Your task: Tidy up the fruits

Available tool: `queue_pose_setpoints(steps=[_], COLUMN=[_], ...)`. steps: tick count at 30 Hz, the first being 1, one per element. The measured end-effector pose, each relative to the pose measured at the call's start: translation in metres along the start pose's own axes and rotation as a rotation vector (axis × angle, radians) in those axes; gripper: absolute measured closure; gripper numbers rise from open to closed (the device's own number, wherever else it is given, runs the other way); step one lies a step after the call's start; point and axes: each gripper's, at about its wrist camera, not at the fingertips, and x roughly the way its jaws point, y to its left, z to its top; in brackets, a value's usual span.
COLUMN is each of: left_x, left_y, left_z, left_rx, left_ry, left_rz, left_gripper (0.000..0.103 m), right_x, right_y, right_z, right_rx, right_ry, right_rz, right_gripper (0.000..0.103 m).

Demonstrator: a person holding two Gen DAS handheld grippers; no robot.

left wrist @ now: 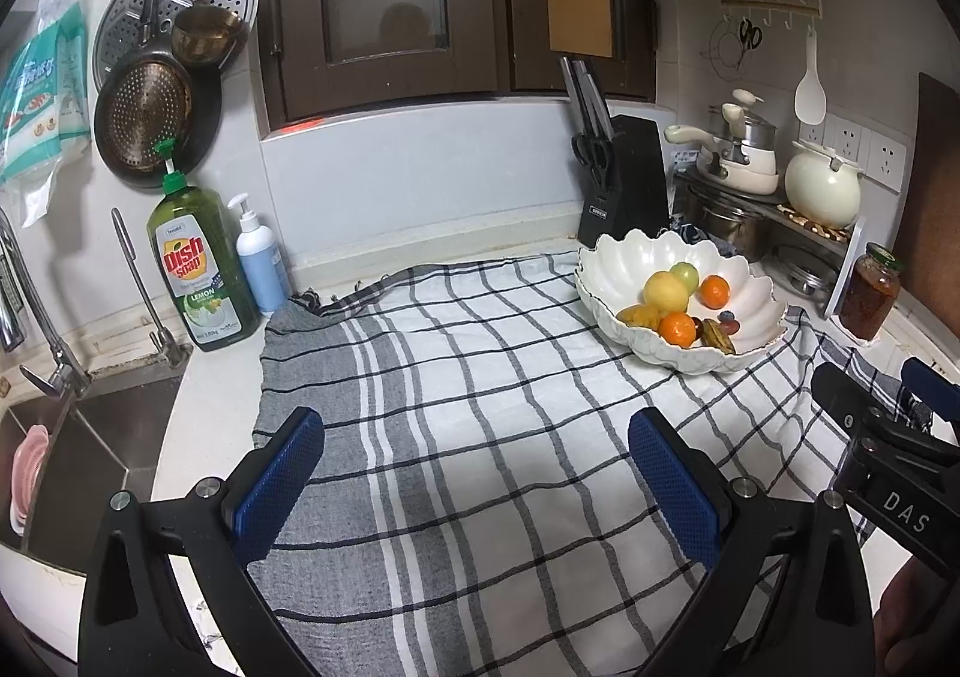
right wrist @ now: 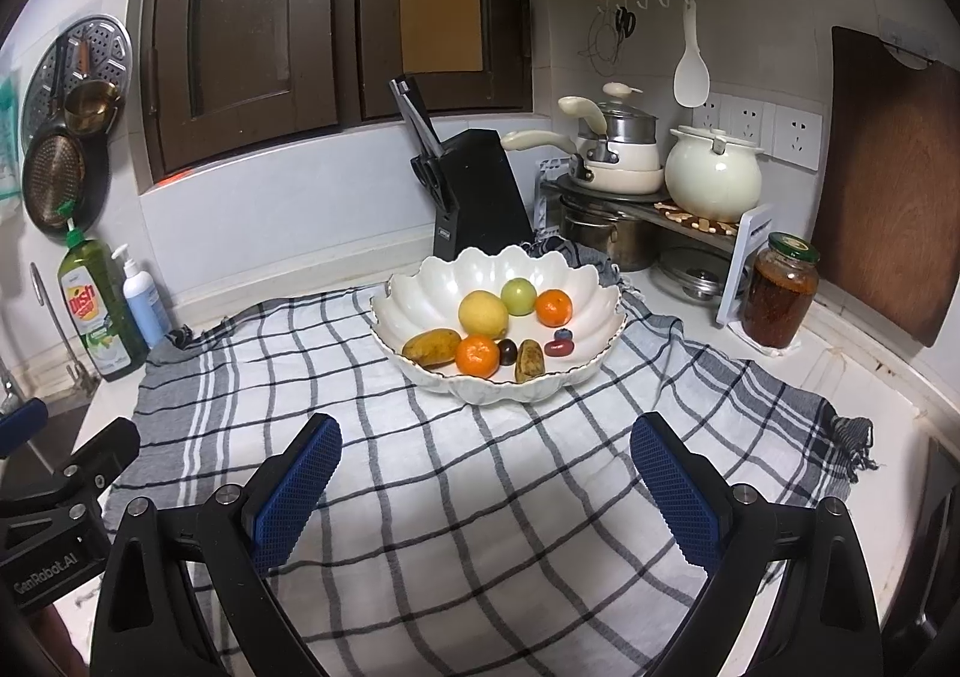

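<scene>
A white scalloped bowl (right wrist: 420, 281) (left wrist: 618, 263) stands on a checked cloth (right wrist: 480, 497) (left wrist: 480, 437). In it lie a lemon (right wrist: 483, 312), a green apple (right wrist: 518, 295), two oranges (right wrist: 554, 307) (right wrist: 477, 356), a mango (right wrist: 431, 347), a dark plum (right wrist: 507, 351), a brownish fruit (right wrist: 530, 360) and small red and blue berries (right wrist: 559, 344). My right gripper (right wrist: 486, 488) is open over the cloth, short of the bowl, holding nothing. My left gripper (left wrist: 477, 485) is open over the cloth, left of the bowl, also with nothing in it.
A sink (left wrist: 78, 455) with a tap (left wrist: 42, 329) lies at the left, with a dish soap bottle (left wrist: 201, 263) and a pump bottle (left wrist: 261, 263) beside it. A knife block (right wrist: 480, 197), stacked pots (right wrist: 612, 161), a white pot (right wrist: 711, 179) and a jar (right wrist: 780, 299) stand behind the bowl.
</scene>
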Motion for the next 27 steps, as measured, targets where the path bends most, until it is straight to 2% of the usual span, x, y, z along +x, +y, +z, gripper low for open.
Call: queue_pose_setpoints(steps=[27], left_x=[0.0029], left_y=[0.0007], left_z=[0.0], left_rx=[-0.004], left_ry=[0.028], left_rz=[-0.015], left_gripper=[0.0], right_x=[0.0], right_y=[0.0032], right_z=[-0.0031], right_rx=[0.004], right_ry=[0.004], right_rz=[0.002], right_gripper=[0.005])
